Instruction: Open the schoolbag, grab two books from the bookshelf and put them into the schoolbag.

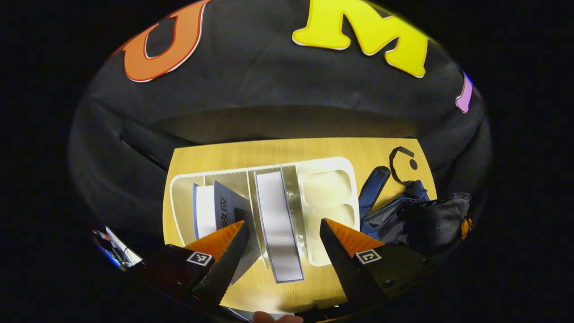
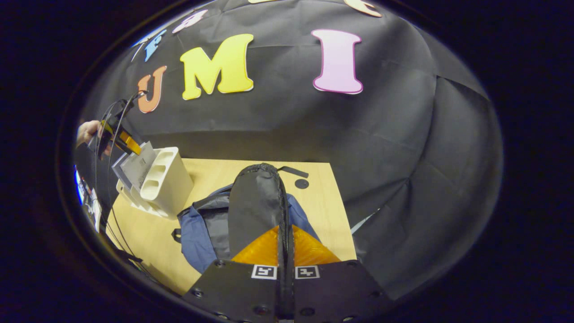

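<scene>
Directly below left gripper (image 1: 282, 251), fingers wide apart, straddling upright book (image 1: 279, 224) in bookshelf (image 1: 325, 163); spine runs lengthwise between them. Right gripper (image 2: 285, 244) clamped on schoolbag (image 2: 255, 202) flap.

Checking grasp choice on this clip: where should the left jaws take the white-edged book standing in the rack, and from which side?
Take the white-edged book by its top page edge, coming straight down from above. It stands upright in a slot of the white bookshelf, so only that narrow edge is exposed. The left gripper already straddles it, jaws open. The dividers hide its faces.
</scene>
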Demonstrator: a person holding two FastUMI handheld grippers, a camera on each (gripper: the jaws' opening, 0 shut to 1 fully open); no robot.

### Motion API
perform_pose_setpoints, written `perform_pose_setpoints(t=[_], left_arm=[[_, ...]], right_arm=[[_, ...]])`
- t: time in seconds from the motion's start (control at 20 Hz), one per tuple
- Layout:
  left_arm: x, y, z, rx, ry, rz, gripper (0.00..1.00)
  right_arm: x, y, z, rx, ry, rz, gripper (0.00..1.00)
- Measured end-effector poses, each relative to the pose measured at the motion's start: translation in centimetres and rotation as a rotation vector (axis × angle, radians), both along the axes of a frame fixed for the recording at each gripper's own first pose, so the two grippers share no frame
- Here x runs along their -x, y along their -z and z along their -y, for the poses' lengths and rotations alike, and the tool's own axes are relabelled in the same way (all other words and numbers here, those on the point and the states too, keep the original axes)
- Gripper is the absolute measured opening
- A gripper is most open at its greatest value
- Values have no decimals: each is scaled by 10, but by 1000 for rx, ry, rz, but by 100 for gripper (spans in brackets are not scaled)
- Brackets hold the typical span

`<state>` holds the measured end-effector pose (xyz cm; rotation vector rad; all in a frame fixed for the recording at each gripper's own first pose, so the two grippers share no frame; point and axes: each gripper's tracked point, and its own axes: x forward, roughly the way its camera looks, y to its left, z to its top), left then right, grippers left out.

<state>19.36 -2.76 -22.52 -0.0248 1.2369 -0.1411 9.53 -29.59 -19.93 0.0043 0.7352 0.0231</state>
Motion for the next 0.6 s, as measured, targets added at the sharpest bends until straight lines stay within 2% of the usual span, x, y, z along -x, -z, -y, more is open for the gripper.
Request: perform_pose_setpoints(t=[0.2, 0.4, 0.6], left_arm=[[13, 25, 7, 31, -35, -136, 100], [19, 42, 3, 17, -47, -209, 97], [31, 54, 3, 25, -96, -303, 80]], right_arm=[[2, 7, 6, -20, 26, -14, 0], [2, 8, 7, -15, 24, -11, 0], [5, 11, 9, -23, 34, -15, 0]])
